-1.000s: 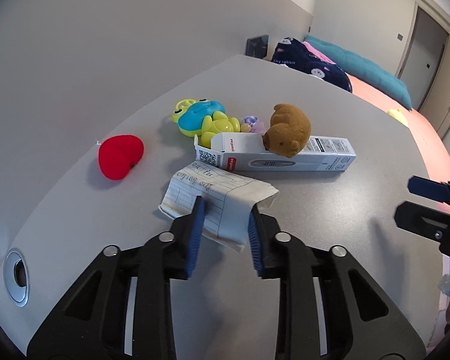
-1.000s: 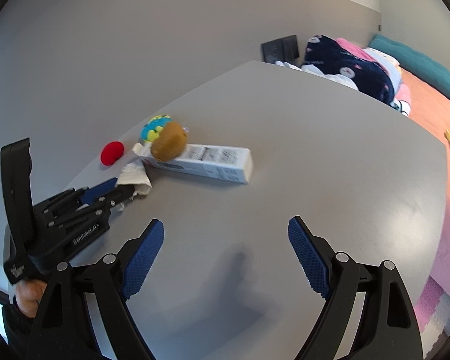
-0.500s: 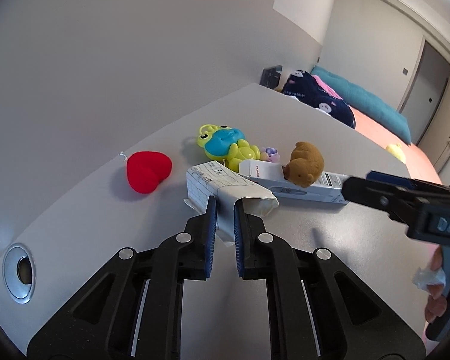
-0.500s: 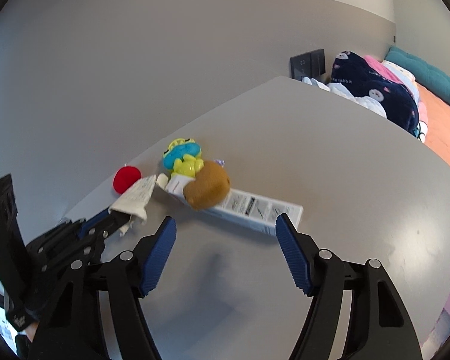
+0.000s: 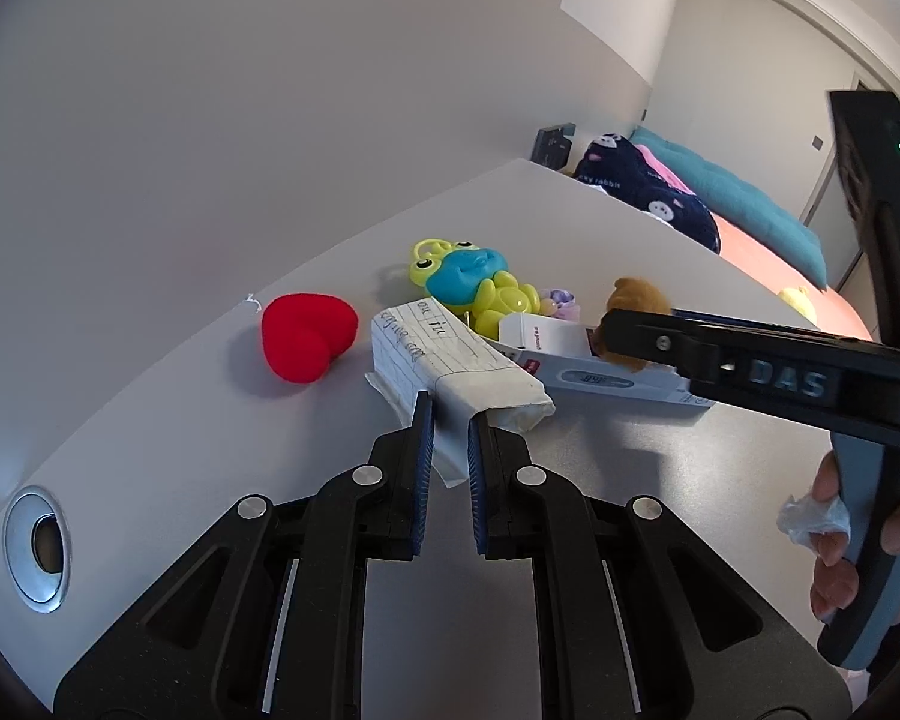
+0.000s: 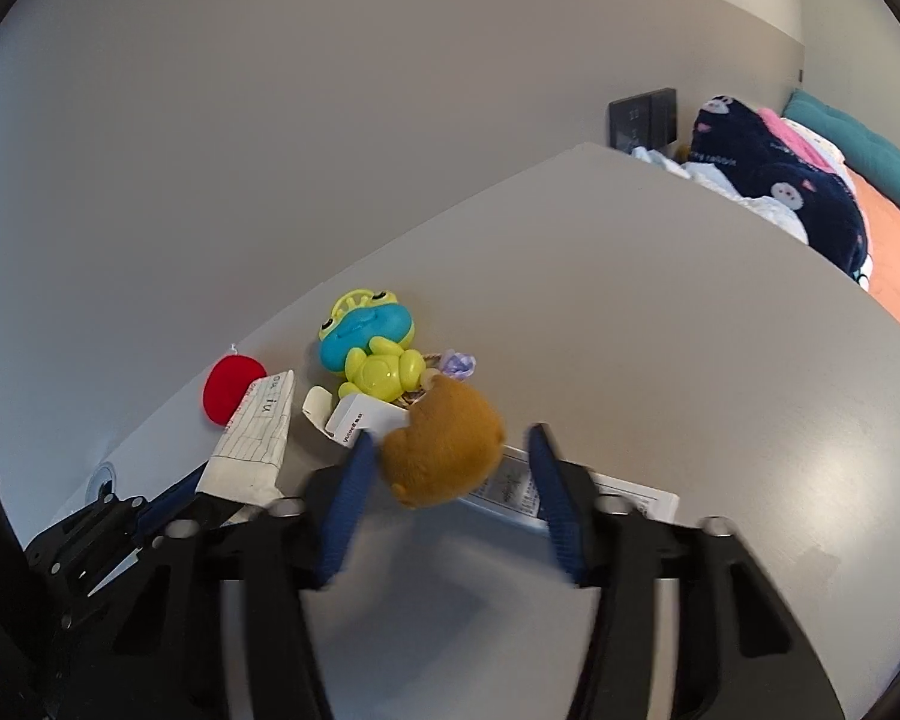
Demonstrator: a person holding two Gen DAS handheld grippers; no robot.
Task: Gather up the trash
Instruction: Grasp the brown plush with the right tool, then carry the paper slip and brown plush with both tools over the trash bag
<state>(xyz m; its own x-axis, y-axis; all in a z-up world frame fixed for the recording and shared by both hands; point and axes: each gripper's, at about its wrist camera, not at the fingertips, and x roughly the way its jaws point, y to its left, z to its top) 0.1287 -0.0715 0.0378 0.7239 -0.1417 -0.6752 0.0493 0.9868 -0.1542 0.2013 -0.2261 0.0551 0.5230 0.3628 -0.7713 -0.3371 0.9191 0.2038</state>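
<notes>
A: Our left gripper (image 5: pixel 450 420) is clamped on the folded paper (image 5: pixel 450 360), its near edge pinched between the blue pads, the rest lying on the table (image 5: pixel 150 450) beside the red heart (image 5: pixel 306 336).

B: And our right gripper (image 6: pixel 450 468)?

A: Its jaws are closing around the brown bear (image 6: pixel 444 450), which sits on the white box (image 6: pixel 510 486). We cannot tell whether the pads touch it yet. The frog (image 6: pixel 372 348) lies just behind.
</notes>
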